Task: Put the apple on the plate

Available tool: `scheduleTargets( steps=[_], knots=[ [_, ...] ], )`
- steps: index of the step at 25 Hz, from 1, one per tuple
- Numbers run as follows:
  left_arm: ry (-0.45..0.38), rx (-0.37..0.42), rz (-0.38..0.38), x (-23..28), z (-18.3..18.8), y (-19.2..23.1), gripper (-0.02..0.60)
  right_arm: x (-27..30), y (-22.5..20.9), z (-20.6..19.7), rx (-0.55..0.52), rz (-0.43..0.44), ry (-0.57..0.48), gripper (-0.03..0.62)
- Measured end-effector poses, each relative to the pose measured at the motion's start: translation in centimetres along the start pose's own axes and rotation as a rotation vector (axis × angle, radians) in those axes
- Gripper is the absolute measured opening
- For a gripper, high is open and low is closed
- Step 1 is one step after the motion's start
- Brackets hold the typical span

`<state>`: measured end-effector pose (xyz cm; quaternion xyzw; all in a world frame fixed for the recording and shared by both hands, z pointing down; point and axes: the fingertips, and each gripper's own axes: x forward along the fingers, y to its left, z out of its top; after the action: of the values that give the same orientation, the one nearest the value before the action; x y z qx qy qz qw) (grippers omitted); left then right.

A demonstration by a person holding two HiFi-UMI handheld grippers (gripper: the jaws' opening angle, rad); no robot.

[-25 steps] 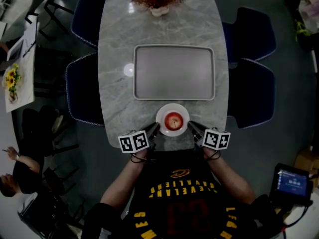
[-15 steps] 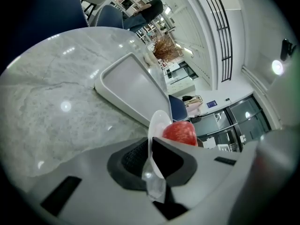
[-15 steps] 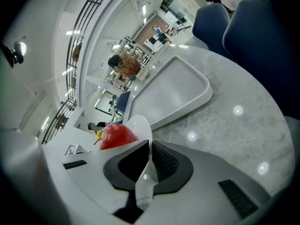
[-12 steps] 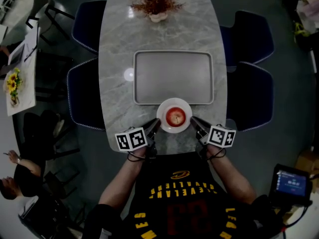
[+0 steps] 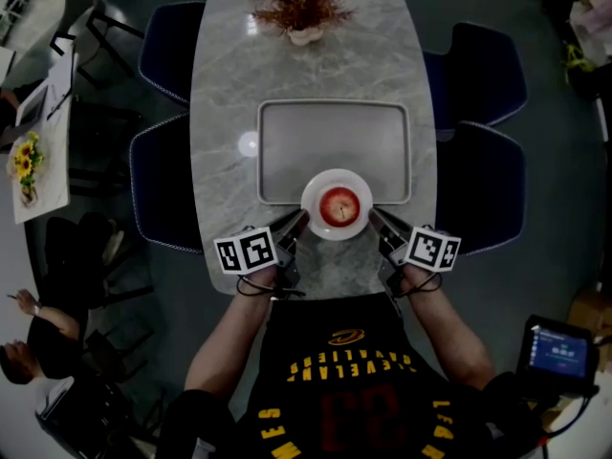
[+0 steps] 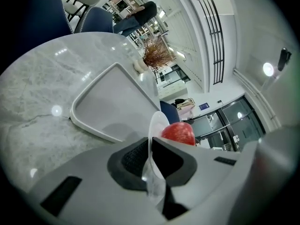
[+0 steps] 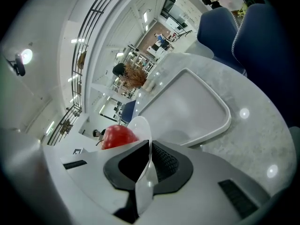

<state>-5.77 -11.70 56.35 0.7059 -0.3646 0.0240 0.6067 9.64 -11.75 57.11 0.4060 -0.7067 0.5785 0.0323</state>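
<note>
A red apple (image 5: 337, 204) rests on a small white plate (image 5: 311, 208) that hangs above the table, over the near edge of the grey tray (image 5: 333, 146). My left gripper (image 5: 298, 220) is shut on the plate's left rim and my right gripper (image 5: 374, 216) is shut on its right rim. The left gripper view has the plate (image 6: 154, 125) edge-on between the jaws, the apple (image 6: 179, 132) just beyond. In the right gripper view the plate (image 7: 140, 125) is pinched the same way beside the apple (image 7: 117, 136).
The grey tray (image 6: 108, 102) lies bare on the oval marble table (image 5: 220, 161). A vase of dried flowers (image 5: 301, 3) stands at the far end. Dark blue chairs (image 5: 163, 175) flank both long sides. People sit at another table (image 5: 38, 132) to the left.
Both grippers have carried the plate with the apple forward, away from the table's near edge, until it overlaps the tray's near rim.
</note>
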Motion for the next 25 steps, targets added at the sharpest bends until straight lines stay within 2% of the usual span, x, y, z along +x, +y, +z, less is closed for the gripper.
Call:
scheduleTargets(
  steps=[9,25],
  knots=[
    [-0.021,0.010,-0.039,1.1,3.6,-0.4,0.026,1.8,1.1,3.1,-0.002,0.033,-0.037,0.028],
    [-0.023,0.027,-0.044,3.4,7.6,-0.5,0.026,4.0,1.2,7.2,-0.051,0.001,-0.065,0.028]
  ],
)
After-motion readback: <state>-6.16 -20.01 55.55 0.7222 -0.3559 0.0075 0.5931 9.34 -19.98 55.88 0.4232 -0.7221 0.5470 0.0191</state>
